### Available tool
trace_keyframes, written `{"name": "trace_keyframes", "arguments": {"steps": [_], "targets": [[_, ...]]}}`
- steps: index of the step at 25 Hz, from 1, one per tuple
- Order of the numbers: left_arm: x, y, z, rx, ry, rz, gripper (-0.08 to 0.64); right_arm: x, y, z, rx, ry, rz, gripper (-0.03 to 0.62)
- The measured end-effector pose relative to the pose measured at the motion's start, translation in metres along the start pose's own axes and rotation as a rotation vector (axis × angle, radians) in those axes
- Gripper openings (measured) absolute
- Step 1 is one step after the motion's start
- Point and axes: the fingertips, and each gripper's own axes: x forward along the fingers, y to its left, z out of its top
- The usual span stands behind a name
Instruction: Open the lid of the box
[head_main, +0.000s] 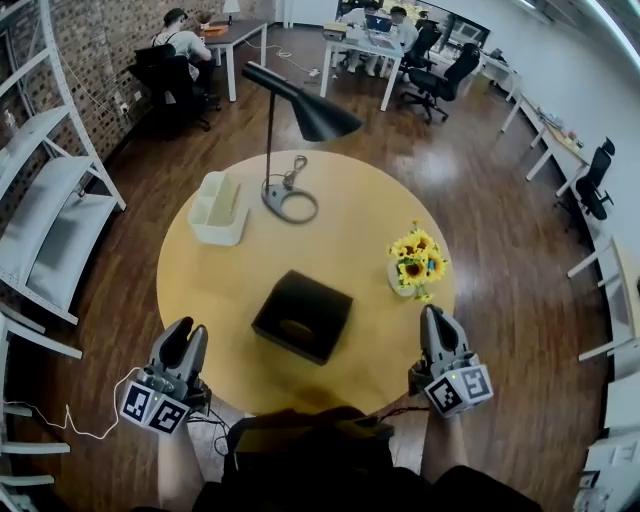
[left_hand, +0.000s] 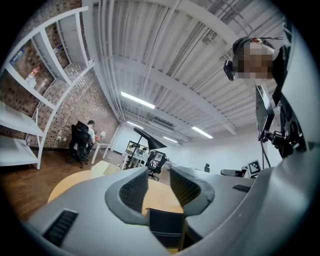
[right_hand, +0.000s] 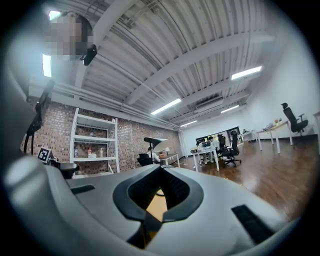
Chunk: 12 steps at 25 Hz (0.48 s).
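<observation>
The grey left tongs (head_main: 185, 338) and right tongs (head_main: 438, 325) carry dark ribbed pads (left_hand: 134, 192) and square-marker cubes (head_main: 153, 405).

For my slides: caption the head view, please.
Black square box on round yellow table; left claw open, right claw shut, both short of it.

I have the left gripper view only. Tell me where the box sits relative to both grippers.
Observer: In the head view the black box lies on the round table, ahead of and between the left gripper and the right gripper. Neither touches it.
Operator: Report the right gripper's jaws.
Observer: Shut, with nothing between them.
Operator: Name whatever stands nearest the right gripper.
Observer: Sunflowers in a small vase, on the table just beyond it, to the box's right.
</observation>
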Motion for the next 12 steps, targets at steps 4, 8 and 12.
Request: {"name": "trace_keyframes", "arguments": {"steps": [4,8,12], "targets": [[0.0,0.02,-0.006,-0.003,0.009,0.099,0.006,0.002,0.0,-0.004,-0.021,0.01,-0.013,0.0],[0.001,0.027,-0.008,-0.03,0.017,0.091,0.006,0.007,0.003,-0.006,-0.012,0.0,-0.024,0.0],[0.002,0.036,-0.004,-0.028,0.015,0.097,0.006,0.008,0.004,-0.007,0.004,-0.014,-0.035,0.0]]}}
